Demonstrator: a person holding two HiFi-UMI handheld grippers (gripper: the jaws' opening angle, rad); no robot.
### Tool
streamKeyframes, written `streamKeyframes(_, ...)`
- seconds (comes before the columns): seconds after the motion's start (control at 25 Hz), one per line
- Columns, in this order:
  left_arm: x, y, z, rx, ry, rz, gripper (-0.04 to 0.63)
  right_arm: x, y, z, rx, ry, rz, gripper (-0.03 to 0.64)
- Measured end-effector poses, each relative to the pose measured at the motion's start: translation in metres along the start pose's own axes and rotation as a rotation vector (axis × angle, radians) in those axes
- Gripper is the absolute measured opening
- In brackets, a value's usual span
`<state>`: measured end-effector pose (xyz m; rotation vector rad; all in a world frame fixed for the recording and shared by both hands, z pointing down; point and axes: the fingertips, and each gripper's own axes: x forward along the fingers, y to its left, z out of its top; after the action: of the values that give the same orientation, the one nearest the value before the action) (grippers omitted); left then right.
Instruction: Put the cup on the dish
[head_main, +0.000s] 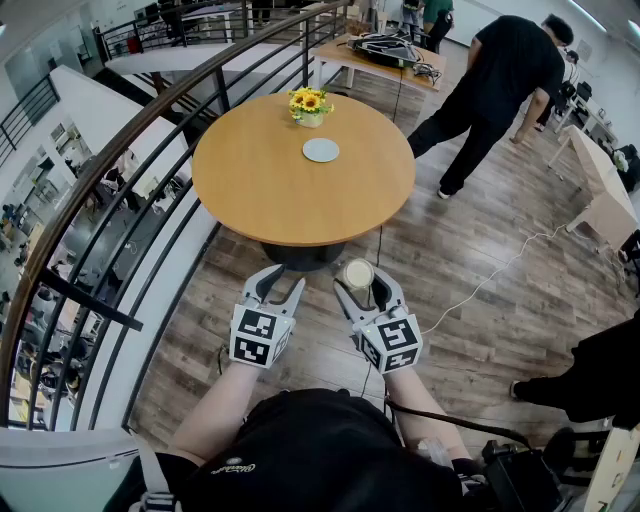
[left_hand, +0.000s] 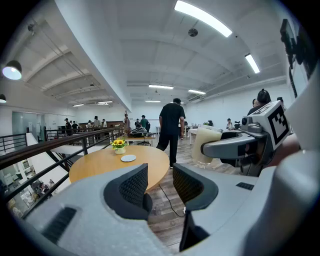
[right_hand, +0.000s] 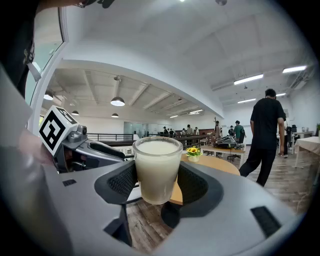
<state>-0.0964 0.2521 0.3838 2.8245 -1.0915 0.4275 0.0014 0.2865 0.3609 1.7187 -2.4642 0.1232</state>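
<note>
My right gripper (head_main: 364, 281) is shut on a frosted whitish cup (right_hand: 157, 169), held upright between its two black pads over the wooden floor, short of the table. The same cup (head_main: 358, 273) shows from above in the head view, and at the right in the left gripper view (left_hand: 206, 145). My left gripper (head_main: 277, 285) is open and empty, level with the right one. A small pale round dish (head_main: 321, 150) lies on the far half of the round wooden table (head_main: 260, 190), well ahead of both grippers. The dish (left_hand: 128, 158) also shows in the left gripper view.
A small pot of yellow flowers (head_main: 310, 105) stands just behind the dish. A black metal railing (head_main: 130, 215) runs along the left, close to the table. A person in black (head_main: 495, 85) walks beyond the table at the right. A white cable (head_main: 500, 270) lies on the floor.
</note>
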Motion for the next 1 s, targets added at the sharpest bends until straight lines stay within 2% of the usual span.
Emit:
streamKeyframes(0.4, 0.016, -0.019, 0.001, 0.011, 0.014, -0.009, 0.16, -0.01, -0.014, -0.003, 0.033, -0.032, 0.031, 0.253)
streamKeyframes(1.0, 0.057, -0.076, -0.001, 0.013, 0.066, -0.003, 0.16, -0.051, -0.067, -0.024, 0.038, -0.034, 0.044, 0.254)
